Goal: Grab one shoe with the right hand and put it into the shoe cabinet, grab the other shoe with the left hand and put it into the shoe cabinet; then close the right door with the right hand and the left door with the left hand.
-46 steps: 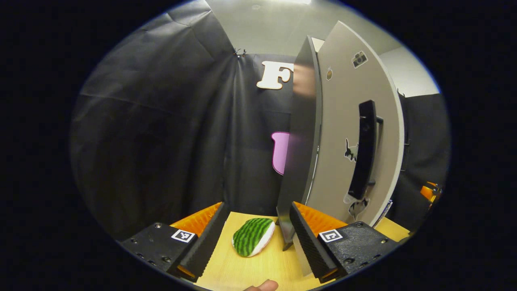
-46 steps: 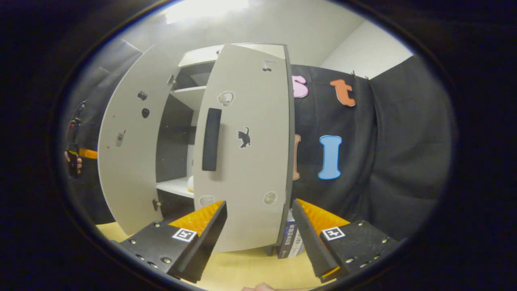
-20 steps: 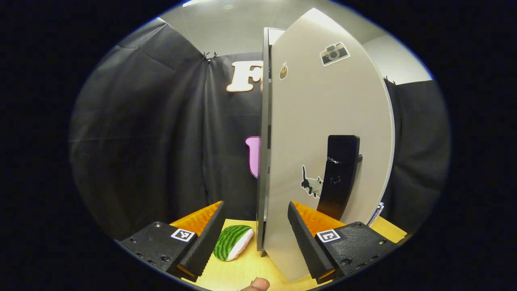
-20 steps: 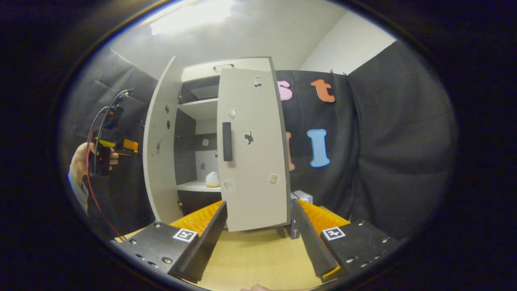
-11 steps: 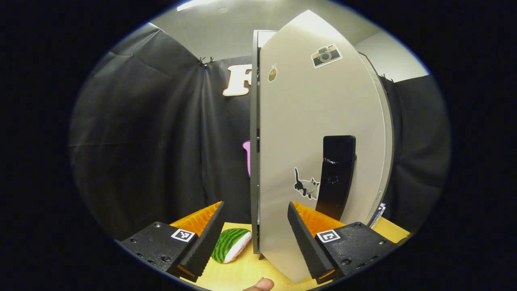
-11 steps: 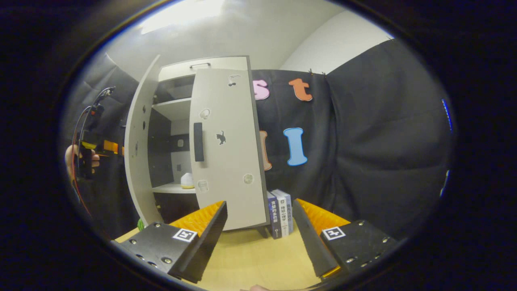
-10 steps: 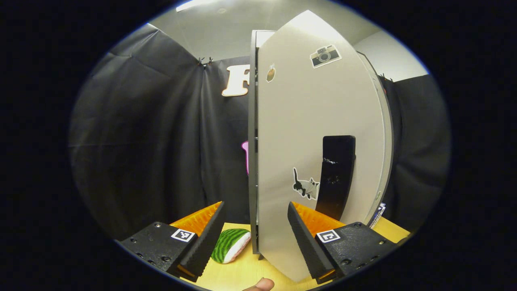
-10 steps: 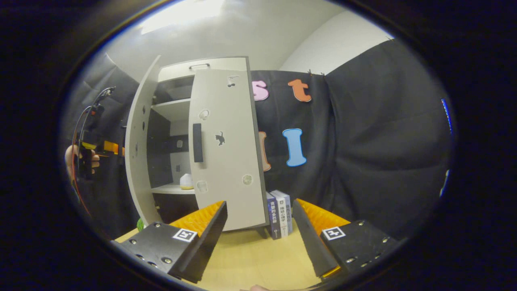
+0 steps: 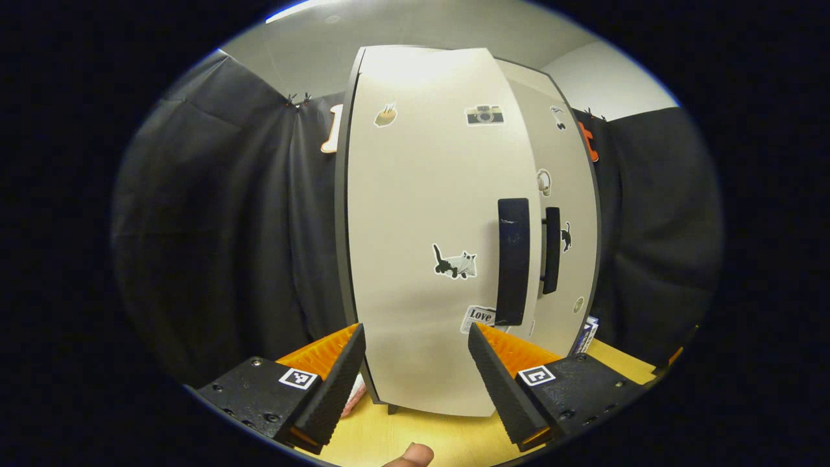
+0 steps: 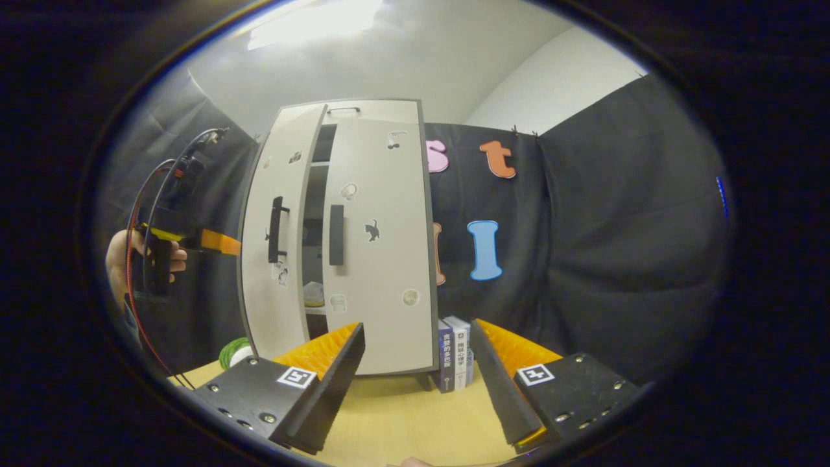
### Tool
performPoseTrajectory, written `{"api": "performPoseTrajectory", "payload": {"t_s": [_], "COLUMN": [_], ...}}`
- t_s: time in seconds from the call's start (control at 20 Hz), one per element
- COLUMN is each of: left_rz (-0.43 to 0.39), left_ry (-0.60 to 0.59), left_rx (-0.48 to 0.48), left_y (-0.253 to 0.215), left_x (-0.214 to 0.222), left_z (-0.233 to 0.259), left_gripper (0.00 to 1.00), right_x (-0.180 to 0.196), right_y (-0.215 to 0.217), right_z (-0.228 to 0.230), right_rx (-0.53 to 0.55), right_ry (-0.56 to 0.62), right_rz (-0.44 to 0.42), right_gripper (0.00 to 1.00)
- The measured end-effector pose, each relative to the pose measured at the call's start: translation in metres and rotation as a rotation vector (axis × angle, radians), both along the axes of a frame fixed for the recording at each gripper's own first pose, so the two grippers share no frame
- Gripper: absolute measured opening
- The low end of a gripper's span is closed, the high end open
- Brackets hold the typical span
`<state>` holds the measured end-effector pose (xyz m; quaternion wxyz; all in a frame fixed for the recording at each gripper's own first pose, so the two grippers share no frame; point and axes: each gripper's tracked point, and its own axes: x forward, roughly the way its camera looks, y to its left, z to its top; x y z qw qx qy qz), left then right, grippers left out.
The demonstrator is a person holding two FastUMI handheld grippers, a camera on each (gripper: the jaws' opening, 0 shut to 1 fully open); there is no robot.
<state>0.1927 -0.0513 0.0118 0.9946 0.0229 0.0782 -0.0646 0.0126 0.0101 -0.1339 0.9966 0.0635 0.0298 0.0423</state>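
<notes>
Left door: my left gripper, fingers apart, faces the pale grey cabinet door at 12 o'clock, to push it home.
Right gripper: fingers apart, idle.

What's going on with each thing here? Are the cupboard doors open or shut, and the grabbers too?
Left door: nearly shut, still ajar.
Right door: almost shut, a gap remains between the doors.
Shoe: on a shelf inside the shoe cabinet.
Left hand-held gripper: open, empty, close to the left door.
Right hand-held gripper: open, empty.
Books: upright beside the cabinet.
</notes>
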Motion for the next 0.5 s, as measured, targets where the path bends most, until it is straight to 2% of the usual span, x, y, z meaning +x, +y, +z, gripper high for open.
{"api": "performPoseTrajectory", "payload": {"t_s": [0.3,0.5], "left_rz": [0.022,0.020], "left_ry": [-0.043,-0.069], "left_rx": [-0.048,-0.058], "left_y": [0.005,0.011], "left_x": [-0.034,-0.059], "left_z": [0.004,0.004], "left_gripper": [0.99,0.96], "right_x": [-0.002,-0.006], "right_y": [0.000,-0.003], "right_z": [-0.007,-0.001], "right_rx": [0.029,0.027], "right_ry": [0.029,0.011], "right_rz": [-0.009,-0.018], "right_gripper": [0.96,0.96]}}
